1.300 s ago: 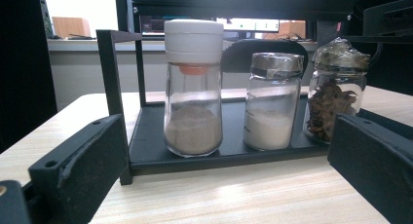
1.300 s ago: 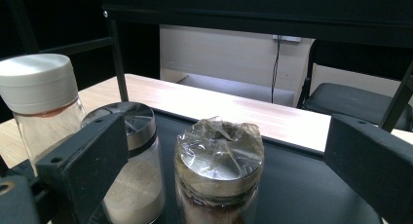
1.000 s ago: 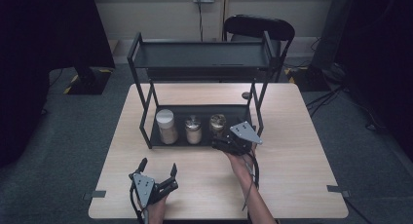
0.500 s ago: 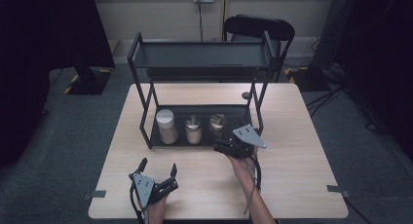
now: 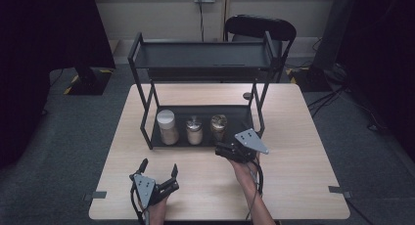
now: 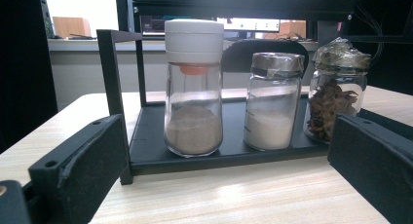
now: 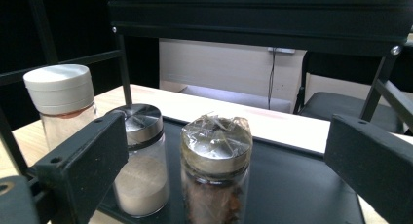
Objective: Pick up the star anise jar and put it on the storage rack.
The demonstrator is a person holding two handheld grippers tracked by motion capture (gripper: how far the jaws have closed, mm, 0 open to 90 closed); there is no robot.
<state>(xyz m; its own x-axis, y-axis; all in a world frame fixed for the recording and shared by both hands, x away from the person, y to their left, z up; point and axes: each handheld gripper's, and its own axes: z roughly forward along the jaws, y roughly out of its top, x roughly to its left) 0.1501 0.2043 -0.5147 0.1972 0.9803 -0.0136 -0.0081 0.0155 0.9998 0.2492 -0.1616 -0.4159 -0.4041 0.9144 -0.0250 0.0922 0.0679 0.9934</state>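
Wooden table (image 5: 293, 137), black rack (image 5: 200, 63) holding three jars. Right gripper (image 7: 219, 151) gaped wide and empty, framing the foil-topped jar (image 7: 216, 170); left gripper (image 5: 157, 172) likewise wide, empty. Best advance level, centred, clear of the neighbouring jar (image 7: 141, 165)

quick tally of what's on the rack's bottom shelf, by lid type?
White plastic lid jar, brown powder: 1
Metal lid jar, white powder: 1
Film-covered lid jar, dried brown pieces: 1
Total: 3 jars on the rack; open right tool faces the film-covered one.
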